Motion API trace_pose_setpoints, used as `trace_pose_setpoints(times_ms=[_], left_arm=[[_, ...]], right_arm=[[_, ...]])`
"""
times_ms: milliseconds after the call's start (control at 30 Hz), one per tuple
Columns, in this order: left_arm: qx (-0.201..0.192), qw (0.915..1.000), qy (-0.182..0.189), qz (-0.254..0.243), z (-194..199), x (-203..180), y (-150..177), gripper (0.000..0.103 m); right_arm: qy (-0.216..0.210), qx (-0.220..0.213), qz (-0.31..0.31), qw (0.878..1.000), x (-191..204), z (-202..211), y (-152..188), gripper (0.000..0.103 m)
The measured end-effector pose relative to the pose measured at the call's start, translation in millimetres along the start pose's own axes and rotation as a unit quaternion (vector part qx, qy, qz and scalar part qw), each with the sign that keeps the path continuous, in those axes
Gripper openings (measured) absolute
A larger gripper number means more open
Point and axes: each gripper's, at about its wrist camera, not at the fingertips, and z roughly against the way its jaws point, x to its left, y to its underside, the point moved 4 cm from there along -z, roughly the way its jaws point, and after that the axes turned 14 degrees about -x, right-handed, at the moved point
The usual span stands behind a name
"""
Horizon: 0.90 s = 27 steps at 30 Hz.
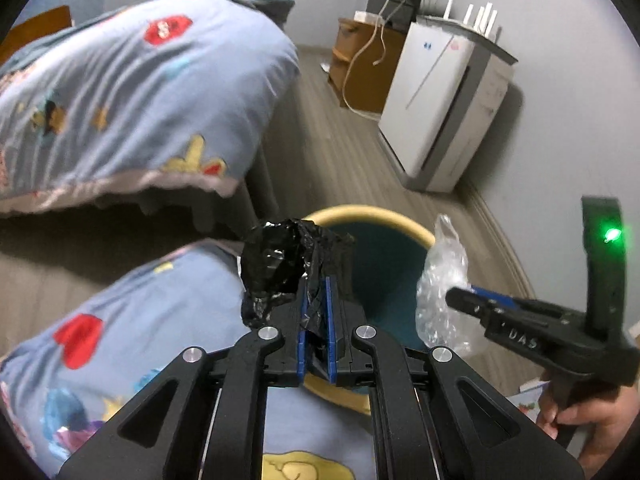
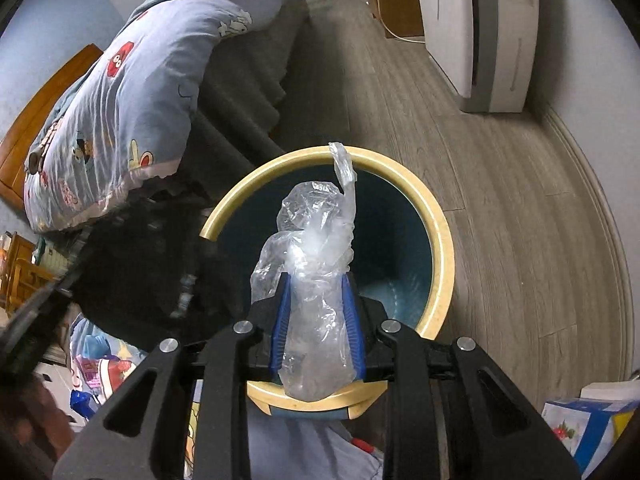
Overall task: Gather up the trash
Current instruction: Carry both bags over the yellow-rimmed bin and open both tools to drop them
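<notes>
Left tongs (image 1: 317, 296): pinching black plastic scrap (image 1: 280, 268)
Right tongs (image 2: 318, 300): pinching clear plastic bag (image 2: 316, 264)
Bin (image 2: 442, 240): under both, on the floor

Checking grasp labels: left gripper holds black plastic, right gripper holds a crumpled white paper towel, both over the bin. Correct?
Not quite. The right gripper holds a clear plastic bag, not paper towel, as the right wrist view shows. The left gripper does hold black plastic, both over the bin.

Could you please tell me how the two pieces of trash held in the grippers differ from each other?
The black bag is opaque; the clear bag is see-through. The black bag sits crumpled by the bin rim, the clear bag stands over its opening. Both are crinkled plastic, clamped in jaws: left gripper, right gripper.
</notes>
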Motion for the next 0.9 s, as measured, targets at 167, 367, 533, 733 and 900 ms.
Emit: trace_pose_setpoints(times_ms=[167, 367, 533, 733, 900], left_arm=[[-0.002, 1.0000, 0.002, 0.009, 1.7, 0.0, 6.3, 0.032], [-0.017, 0.9997, -0.013, 0.011, 17.5, 9.2, 3.2, 0.060], [-0.032, 0.9986, -0.042, -0.002, 44.2, 22.2, -1.9, 0.087], [-0.046, 0.9947, -0.089, -0.023, 94.1, 46.9, -8.4, 0.093], [-0.059, 0.9902, -0.126, -0.012, 147.7, 80.2, -7.3, 0.095]], right_arm=[[0.002, -0.007, -0.010, 1.000, -4.7, 0.8, -1.3, 0.056], [0.008, -0.017, -0.013, 1.000, -6.1, 7.0, -4.9, 0.079], [0.008, -0.042, -0.003, 0.999, 6.3, 20.7, -12.7, 0.097], [-0.005, -0.062, 0.020, 0.998, 36.8, 38.1, -16.2, 0.097], [-0.021, -0.068, 0.048, 0.996, 68.3, 50.9, -14.8, 0.097]])
